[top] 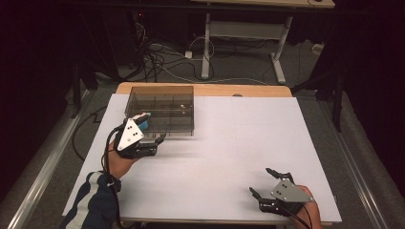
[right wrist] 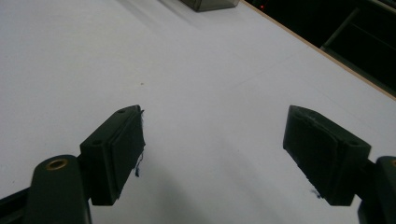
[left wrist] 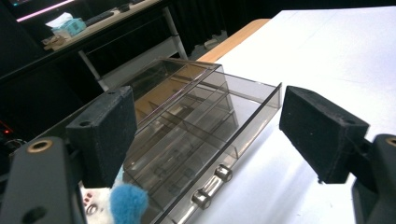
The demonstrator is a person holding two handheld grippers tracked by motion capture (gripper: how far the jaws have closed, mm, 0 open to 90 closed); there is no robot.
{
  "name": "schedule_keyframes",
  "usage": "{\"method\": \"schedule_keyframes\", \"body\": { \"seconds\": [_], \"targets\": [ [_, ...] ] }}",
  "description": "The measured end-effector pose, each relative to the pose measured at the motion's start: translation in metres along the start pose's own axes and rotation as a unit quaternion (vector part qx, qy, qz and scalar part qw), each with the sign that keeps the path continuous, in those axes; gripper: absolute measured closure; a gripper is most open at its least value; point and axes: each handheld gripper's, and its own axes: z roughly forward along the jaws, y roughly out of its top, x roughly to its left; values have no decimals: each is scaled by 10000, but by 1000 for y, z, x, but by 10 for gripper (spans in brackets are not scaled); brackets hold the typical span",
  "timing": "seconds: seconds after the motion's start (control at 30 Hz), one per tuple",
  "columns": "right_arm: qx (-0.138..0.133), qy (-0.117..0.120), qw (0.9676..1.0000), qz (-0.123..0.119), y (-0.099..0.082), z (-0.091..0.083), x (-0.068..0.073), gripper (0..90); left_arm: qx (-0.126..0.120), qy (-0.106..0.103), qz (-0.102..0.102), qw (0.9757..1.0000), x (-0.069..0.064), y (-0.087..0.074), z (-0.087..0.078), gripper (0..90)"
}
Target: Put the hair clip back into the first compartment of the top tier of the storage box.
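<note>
A smoky clear drawer box (top: 162,107) stands at the table's back left. In the left gripper view its drawer (left wrist: 187,140) is pulled out, showing dividers and two metal knobs (left wrist: 212,184). My left gripper (top: 153,127) hovers at the box's front left corner, open, its jaws (left wrist: 210,135) wide on either side of the drawer front. A small fluffy blue and white thing (left wrist: 126,201) lies by the left jaw, against the drawer (top: 143,125). My right gripper (top: 260,180) rests low near the table's front right, open with nothing between its fingers (right wrist: 212,149).
The white table top (top: 239,138) has a wooden strip (top: 239,89) along its far edge. Behind it stand desk legs (top: 206,43) and tangled cables (top: 157,57) on the floor. Metal rails (top: 47,157) run along both sides of the table.
</note>
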Motion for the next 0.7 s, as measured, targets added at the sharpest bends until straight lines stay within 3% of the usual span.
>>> {"method": "schedule_keyframes", "body": {
  "seconds": [0.7],
  "targets": [
    [-1,1,10000,-18,1,0,1,211,-79,-161,192,9997,-18,8,4,184]
  ]
}}
